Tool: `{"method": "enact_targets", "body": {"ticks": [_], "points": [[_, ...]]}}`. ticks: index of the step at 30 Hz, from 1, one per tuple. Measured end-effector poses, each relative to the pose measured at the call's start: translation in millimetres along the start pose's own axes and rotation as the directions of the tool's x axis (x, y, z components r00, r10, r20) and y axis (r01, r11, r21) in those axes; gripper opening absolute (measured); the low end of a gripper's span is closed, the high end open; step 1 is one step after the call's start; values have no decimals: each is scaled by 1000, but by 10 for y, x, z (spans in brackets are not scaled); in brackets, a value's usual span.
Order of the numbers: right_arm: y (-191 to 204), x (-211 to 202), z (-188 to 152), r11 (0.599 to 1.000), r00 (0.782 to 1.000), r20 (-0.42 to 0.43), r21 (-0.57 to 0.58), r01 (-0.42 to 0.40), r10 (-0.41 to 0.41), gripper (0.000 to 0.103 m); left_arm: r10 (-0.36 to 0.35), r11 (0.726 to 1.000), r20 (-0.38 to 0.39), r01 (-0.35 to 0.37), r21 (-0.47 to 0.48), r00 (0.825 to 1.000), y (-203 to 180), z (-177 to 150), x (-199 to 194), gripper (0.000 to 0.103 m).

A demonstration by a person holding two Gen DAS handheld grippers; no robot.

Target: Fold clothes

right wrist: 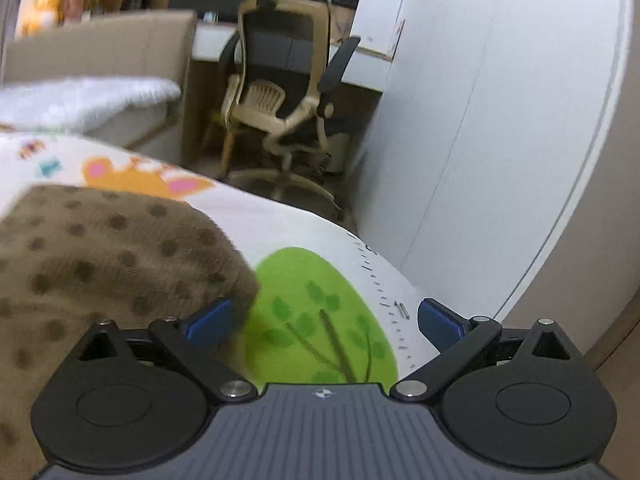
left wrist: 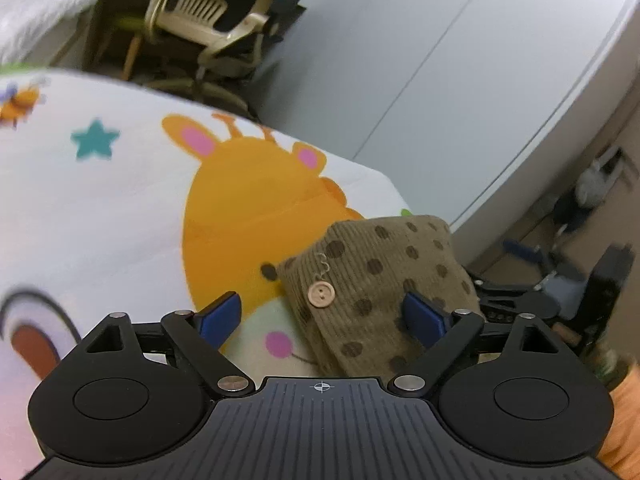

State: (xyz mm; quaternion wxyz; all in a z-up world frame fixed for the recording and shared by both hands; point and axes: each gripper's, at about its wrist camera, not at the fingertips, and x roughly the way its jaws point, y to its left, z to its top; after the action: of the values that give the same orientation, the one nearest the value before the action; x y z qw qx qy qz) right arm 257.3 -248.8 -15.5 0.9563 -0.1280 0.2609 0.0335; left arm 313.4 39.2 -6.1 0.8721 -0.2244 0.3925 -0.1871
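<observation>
cartoon blanket (left wrist: 100, 208), office chair (right wrist: 280, 100), white wardrobe (left wrist: 460, 60)

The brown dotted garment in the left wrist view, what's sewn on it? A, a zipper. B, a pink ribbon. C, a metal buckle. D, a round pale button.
D: the brown dotted garment carries a round pale button with small holes near its left edge.

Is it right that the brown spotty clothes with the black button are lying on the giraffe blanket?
Almost. The button on the brown spotty clothes is light tan like wood, not black, as the left wrist view shows. The clothes do lie on the giraffe blanket.
</observation>
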Motion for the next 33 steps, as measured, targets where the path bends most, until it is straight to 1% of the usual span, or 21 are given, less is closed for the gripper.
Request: {"method": "enact_targets", "body": {"ticks": [1,3,4,5,7,8,9,10,11,13,14,21,23,25,27,29,30,31,33], "points": [[4,-90,-29,1000,1000,23,-12,19,-18,100,-41,999,-5,41,-34,999,32,-26,-27,92],[-16,-315,-106,1000,997,73,7,31,-31,100,-128,988,-18,126,-88,992,59,-109,-55,93],[-50,-417,-131,999,996,89,36,6,-9,100,-150,985,-26,147,-96,988,47,-158,-51,93],[-99,-506,-145,996,995,100,75,-37,30,102,-163,983,-36,159,-95,986,25,-207,-38,93],[-162,-608,-192,978,986,75,135,-160,151,103,-173,982,-61,168,-85,983,-36,-292,18,93],[-163,-633,-229,965,976,50,150,-217,212,103,-164,984,-77,157,-80,984,-72,-328,64,93],[-141,-644,-277,956,967,24,147,-255,254,103,-152,987,-83,147,-68,985,-109,-360,96,93],[-102,-646,-331,951,959,-2,133,-279,282,103,-137,990,-81,133,-44,987,-151,-382,102,93],[-45,-646,-383,954,958,-28,98,-282,286,103,-119,993,-79,118,-16,990,-197,-395,99,93],[86,-642,-479,968,965,-74,4,-251,251,103,-89,996,-80,91,23,993,-267,-416,98,93],[106,-646,-510,971,968,-82,-14,-240,238,103,-78,996,-81,81,37,994,-290,-427,93,93],[18,-735,-611,974,968,-110,17,-225,225,103,-23,992,-83,33,122,996,-368,-527,-7,93],[-4,-770,-662,976,969,-118,9,-219,219,103,17,982,-85,0,190,996,-424,-590,-58,93],[-8,-864,-719,979,972,-122,-17,-204,201,103,66,961,-87,-40,275,994,-501,-694,-120,94],[-25,-963,-712,981,978,-100,-38,-190,185,103,112,933,-92,-72,354,989,-575,-816,-194,94],[-88,-1085,-631,983,983,-43,-22,-182,181,103,135,918,-103,-86,387,985,-604,-898,-269,94],[-121,-1132,-585,983,983,-13,-5,-182,182,103,141,917,-111,-87,389,984,-604,-924,-309,94],[-153,-1171,-539,983,983,17,14,-185,185,103,138,923,-124,-82,376,983,-588,-929,-352,94],[-173,-1180,-472,979,978,51,38,-202,200,103,130,926,-159,-63,373,979,-575,-946,-425,94]]}}
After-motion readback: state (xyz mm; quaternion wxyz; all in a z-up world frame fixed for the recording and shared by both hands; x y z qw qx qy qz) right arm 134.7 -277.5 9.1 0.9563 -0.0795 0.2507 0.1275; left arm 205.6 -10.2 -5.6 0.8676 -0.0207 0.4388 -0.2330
